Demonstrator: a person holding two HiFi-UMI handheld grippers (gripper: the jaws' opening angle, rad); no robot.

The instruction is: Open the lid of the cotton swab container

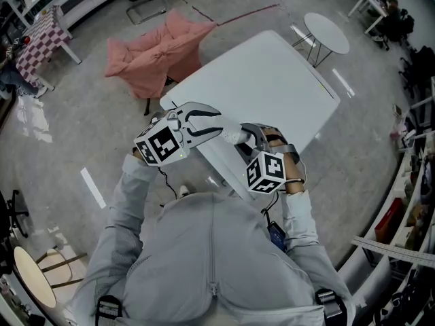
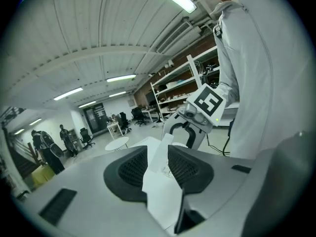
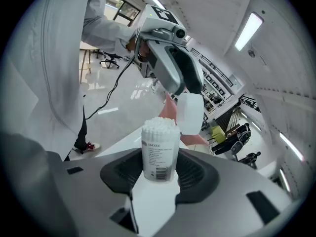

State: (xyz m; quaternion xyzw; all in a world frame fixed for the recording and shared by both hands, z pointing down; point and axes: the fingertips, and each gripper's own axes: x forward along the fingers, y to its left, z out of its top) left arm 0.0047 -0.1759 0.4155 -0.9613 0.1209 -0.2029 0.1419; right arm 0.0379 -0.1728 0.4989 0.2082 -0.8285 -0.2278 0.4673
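- right gripper view showed the right gripper [image 3: 159, 174] clamped on the cotton swab container [image 3: 159, 152], its two dark pads pressing the clear tube from either side near its base.
- the container stood upright between those jaws with its label towards the camera. its top was uncovered, and the white swab heads [image 3: 159, 124] were packed up to the rim.
- the lid [image 3: 190, 113], a pale translucent cap, hung just above and to the right of the container's mouth, apart from it. it was pinched at the tips of the left gripper [image 3: 188, 86].
- left gripper view looked along that gripper's black pads, which were closed on the lid. the lid was seen almost edge-on as a thin pale sliver between them, and the right gripper stood just beyond.
- head view had both grippers close together over the near edge of the white table [image 1: 272, 80], in front of the person's grey jacket [image 1: 211, 250].
- a chair draped in pink cloth [image 1: 160, 56] stood beside the table's far left corner, and a small round table [image 1: 326, 32] stood off its far right side.
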